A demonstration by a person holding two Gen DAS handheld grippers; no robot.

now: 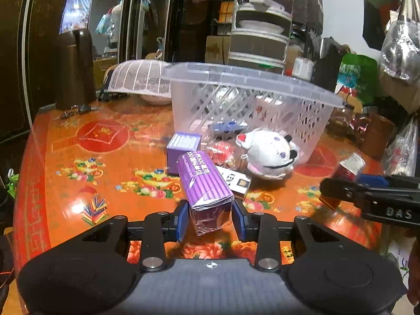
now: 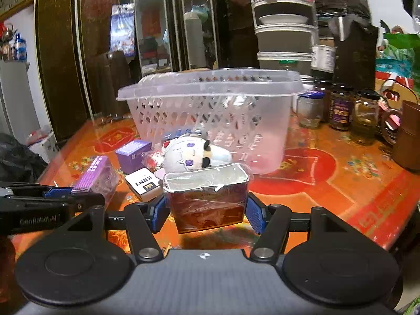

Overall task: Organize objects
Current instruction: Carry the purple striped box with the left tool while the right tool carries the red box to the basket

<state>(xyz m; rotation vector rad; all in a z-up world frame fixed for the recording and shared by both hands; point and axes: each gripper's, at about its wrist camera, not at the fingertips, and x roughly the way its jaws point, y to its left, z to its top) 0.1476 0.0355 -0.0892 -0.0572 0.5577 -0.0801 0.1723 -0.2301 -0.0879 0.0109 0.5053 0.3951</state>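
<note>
Purple box pinched in left claw, foil-topped red box apparently in right claw, basket rim just beyond

Both wrist views sit low and close over the tabletop, angled downward toward the shared basket; left view from its left.

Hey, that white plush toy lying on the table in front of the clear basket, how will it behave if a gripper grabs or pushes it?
The white plush toy looks soft, so the pads would probably sink in and squash it rather than slip. Being rounded and stuffed, it is likely light and may roll or tumble when pushed. It lies against the clear plastic lattice basket, which would probably stop it.
</note>
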